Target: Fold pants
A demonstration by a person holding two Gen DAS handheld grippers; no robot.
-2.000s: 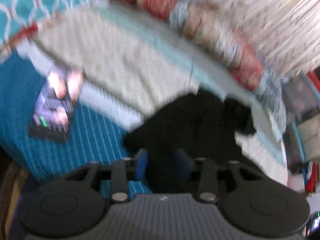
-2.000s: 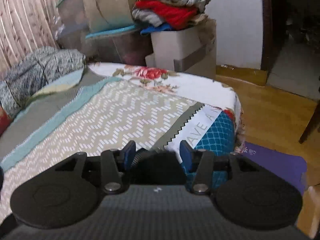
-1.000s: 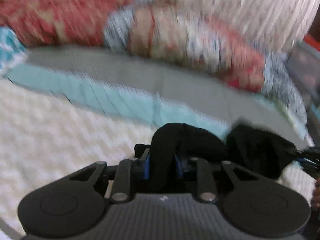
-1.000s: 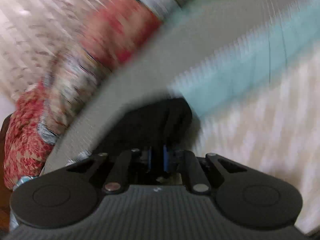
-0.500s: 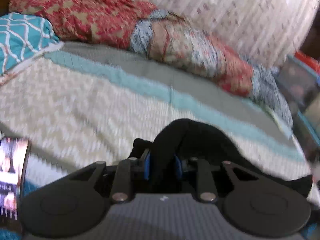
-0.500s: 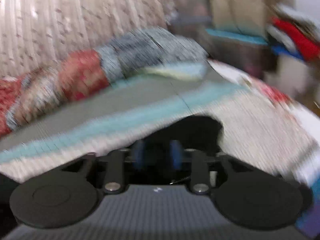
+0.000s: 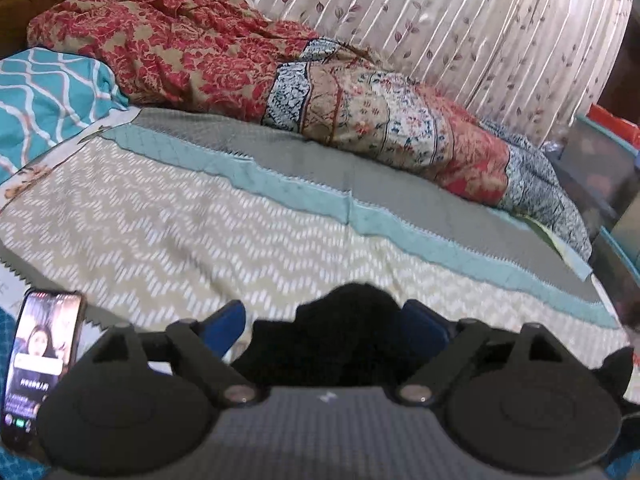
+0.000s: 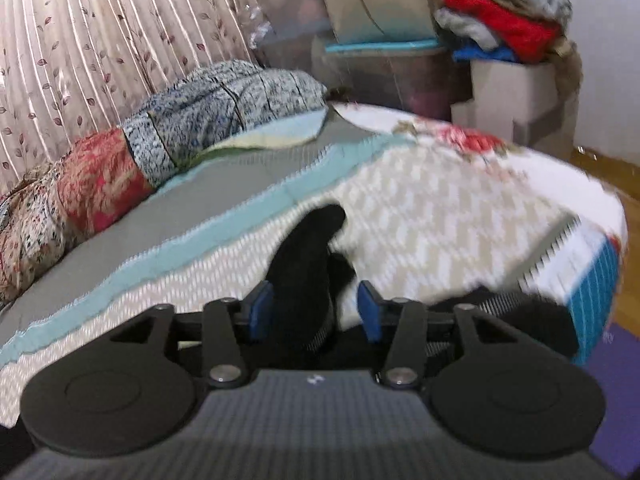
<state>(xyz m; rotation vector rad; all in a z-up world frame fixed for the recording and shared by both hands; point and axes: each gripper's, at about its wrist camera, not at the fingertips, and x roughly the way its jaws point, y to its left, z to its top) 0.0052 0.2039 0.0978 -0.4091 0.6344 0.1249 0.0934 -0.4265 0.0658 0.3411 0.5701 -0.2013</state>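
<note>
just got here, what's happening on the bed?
A person with a handheld claw in each hand is folding black pants on the patterned bedspread. Both claws are opening right now: the left claw stands wide with the dark fabric bunched between its pads, and the right claw is parting around another fold of the pants. A phone lies at the left edge of the bed.

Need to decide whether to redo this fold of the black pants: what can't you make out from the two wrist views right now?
- black pants: left wrist view, lower part hidden behind the left gripper body; jaws opening, fabric between them.
- black pants, right wrist view: mostly hidden behind the right gripper, jaws opening; blurred.
- Fold quality: no view shows the whole garment.
- phone: cut off by left edge.
</note>
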